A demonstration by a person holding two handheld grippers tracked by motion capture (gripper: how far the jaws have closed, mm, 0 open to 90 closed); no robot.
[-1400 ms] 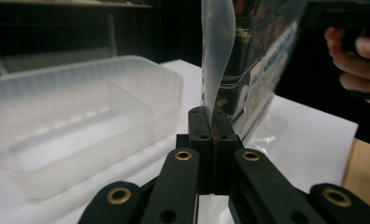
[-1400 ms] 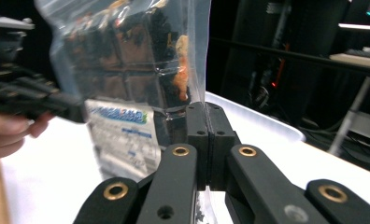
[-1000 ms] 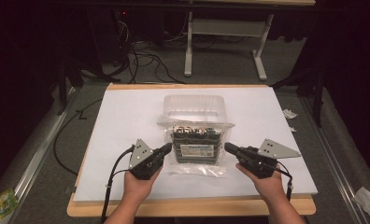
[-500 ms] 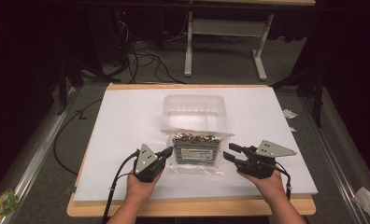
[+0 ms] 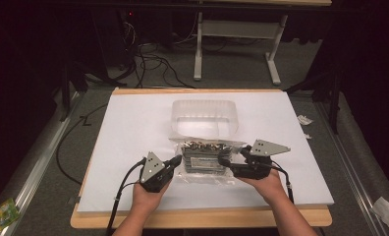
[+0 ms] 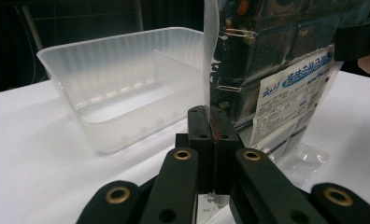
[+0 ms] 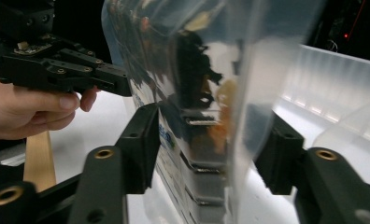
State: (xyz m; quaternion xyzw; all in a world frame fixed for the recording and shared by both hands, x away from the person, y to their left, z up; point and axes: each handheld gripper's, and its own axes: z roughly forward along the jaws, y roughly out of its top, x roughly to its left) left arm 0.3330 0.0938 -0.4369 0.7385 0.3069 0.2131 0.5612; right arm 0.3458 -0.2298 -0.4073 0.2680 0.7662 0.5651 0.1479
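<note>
Clear plastic bag (image 5: 205, 162) of dark blocks stood between my level hands: left gripper (image 5: 175, 161) clamped its edge; right gripper (image 5: 224, 162) fingers, just closing, straddled it without touching.

The bag (image 5: 206, 160) lies on the table (image 5: 133, 123) between the two grippers, its edge between the left gripper's (image 5: 175, 161) jaws and its other side between the right gripper's (image 5: 223, 161) jaws. The tray (image 5: 205, 117) stands just beyond the bag, past both jaws.
</note>
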